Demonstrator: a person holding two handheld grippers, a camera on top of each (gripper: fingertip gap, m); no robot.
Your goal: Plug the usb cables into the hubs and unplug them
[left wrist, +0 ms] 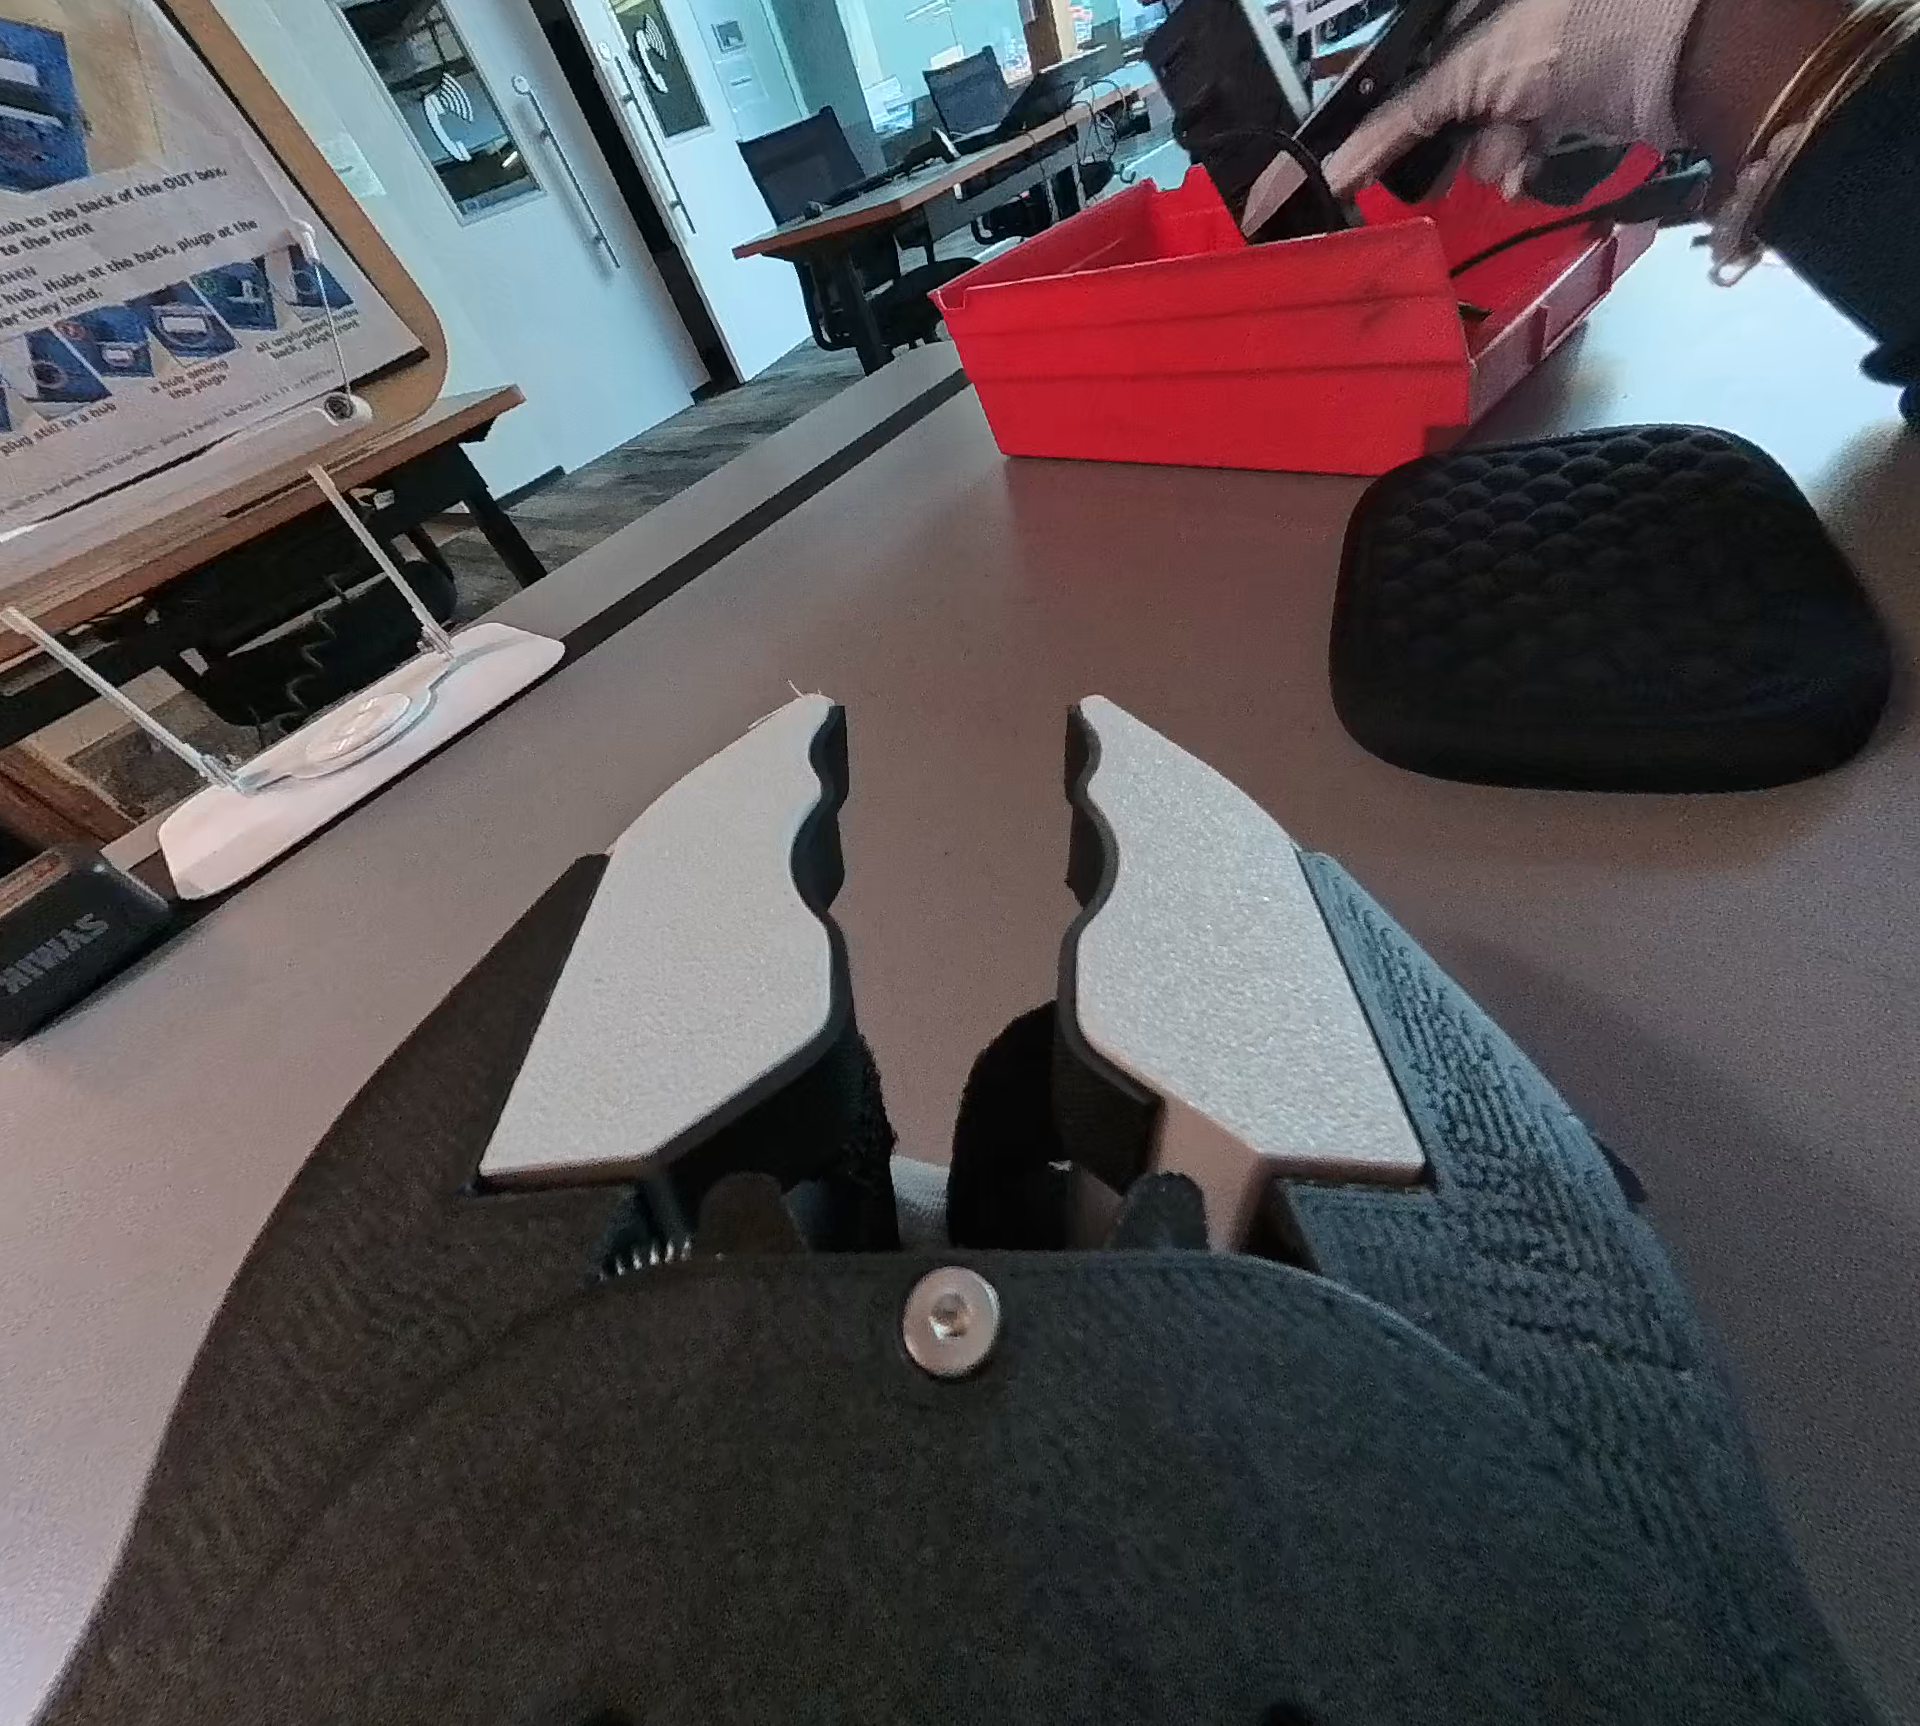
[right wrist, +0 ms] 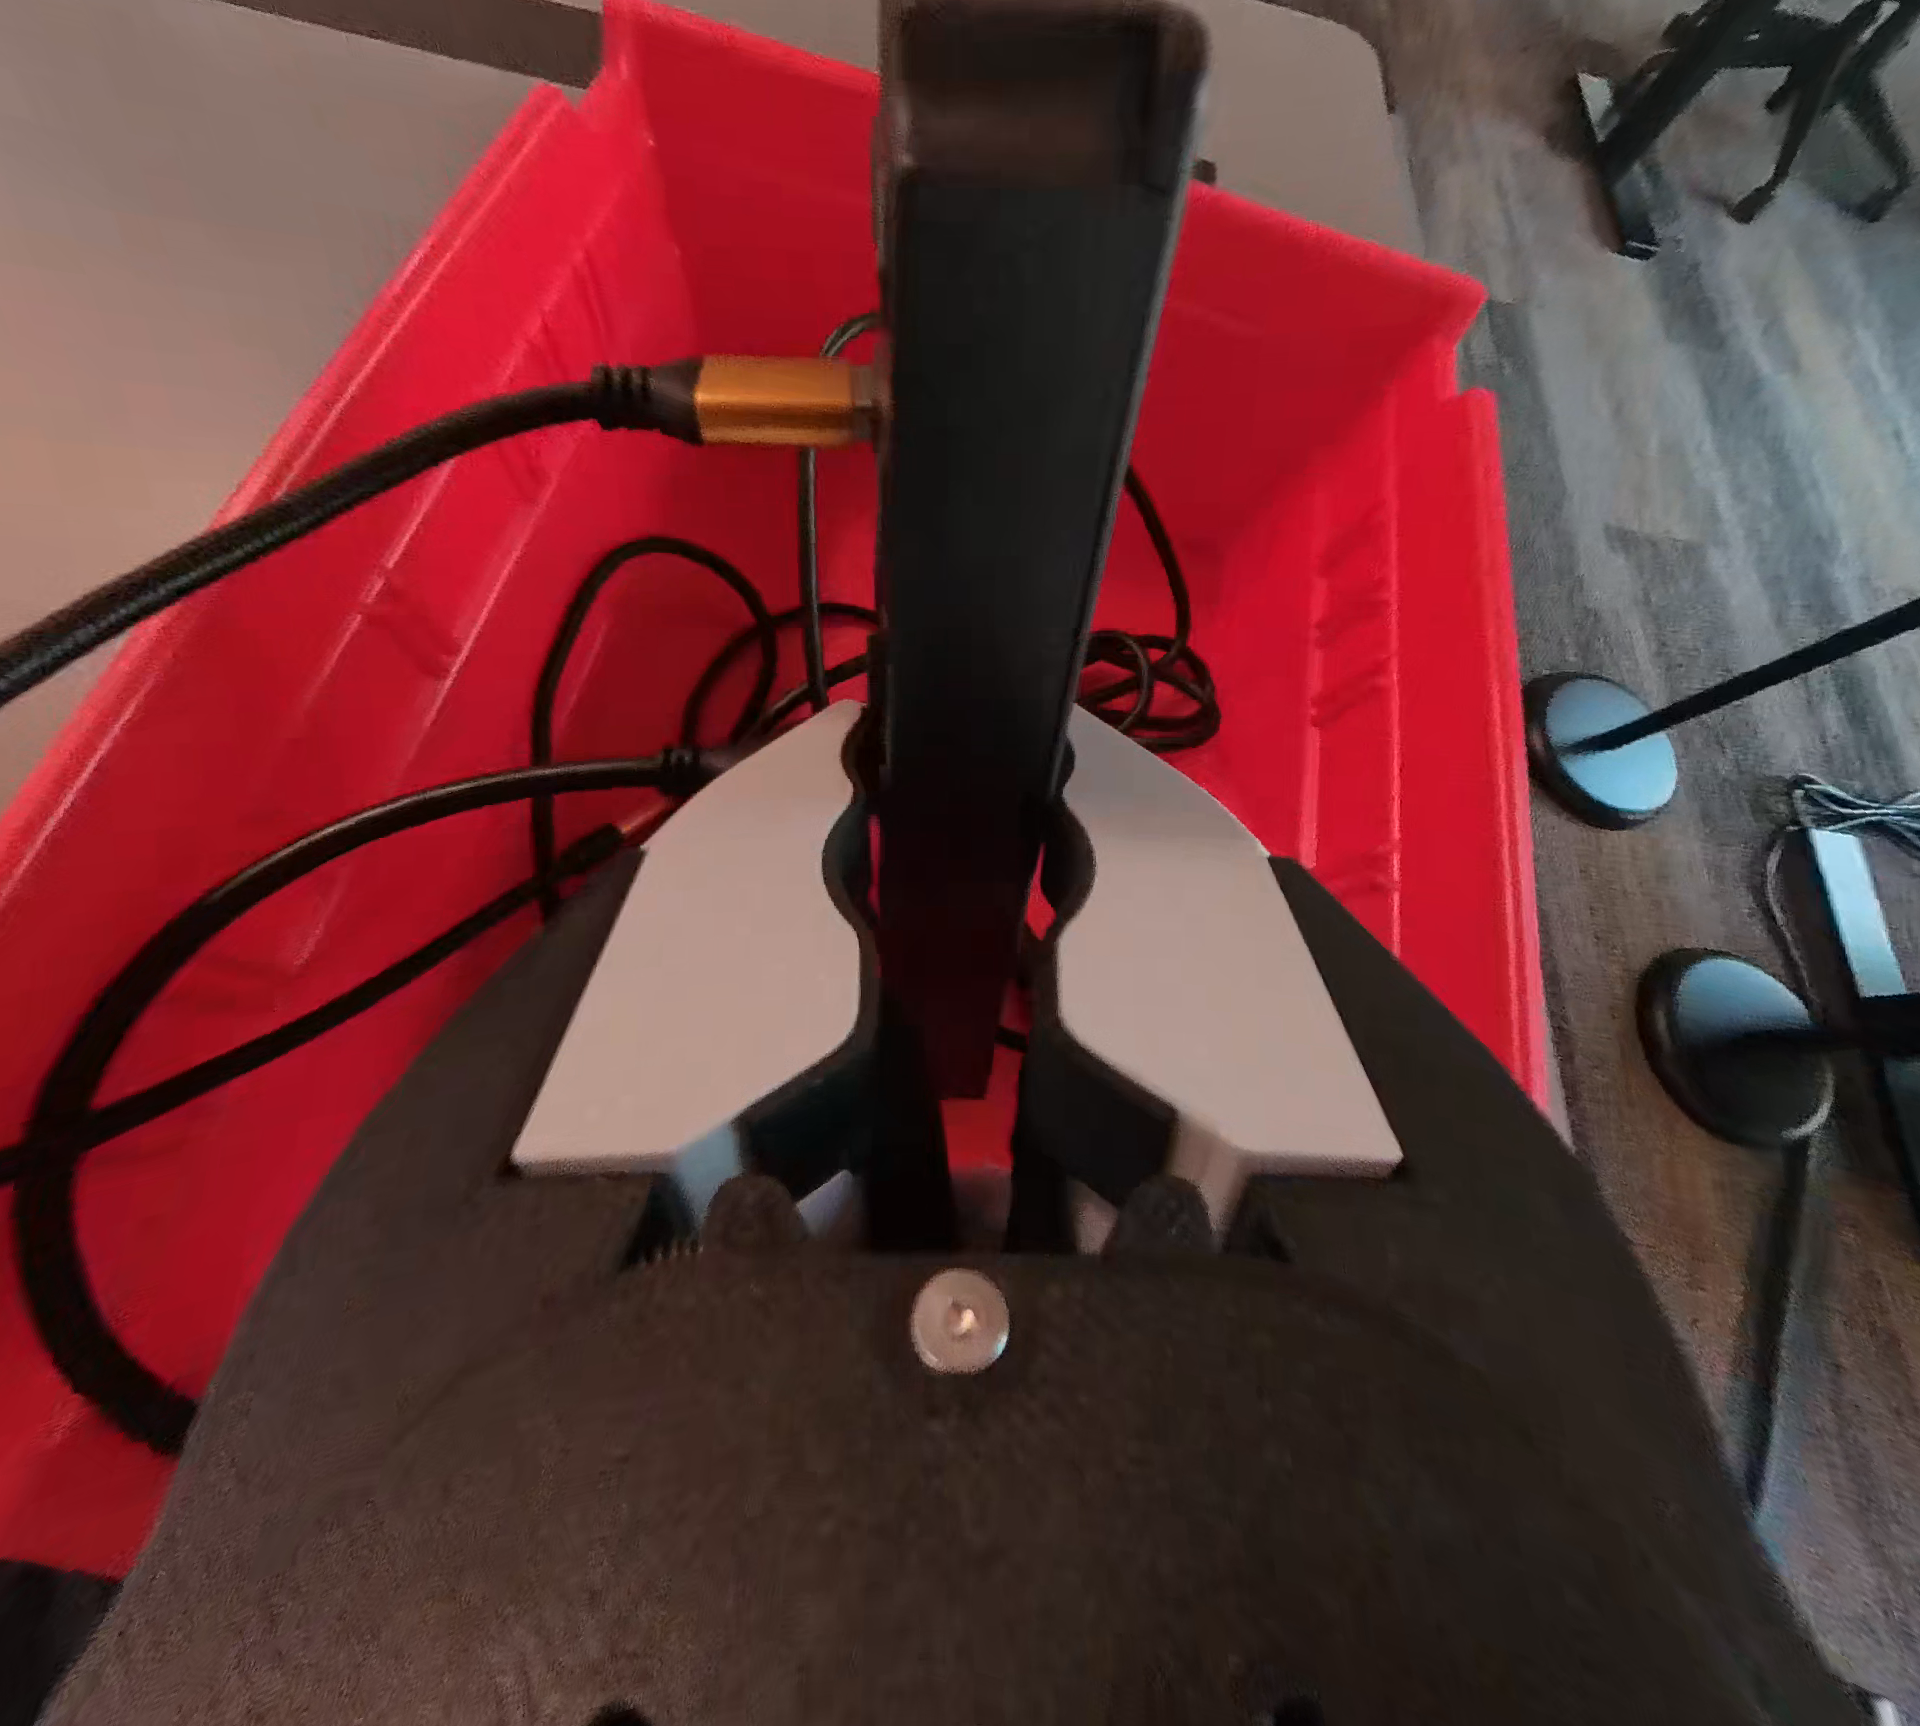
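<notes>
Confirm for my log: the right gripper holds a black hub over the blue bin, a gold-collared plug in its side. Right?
Not quite: the bin is red, as the right wrist view shows. The rest stands: the right gripper holds the black hub over it, with the gold-collared plug in its side.

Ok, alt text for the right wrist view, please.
The right gripper is shut on a long black hub, held above a red bin. A gold-ended cable plug sits in the hub's side, and thin black cables lie in the bin.
</notes>
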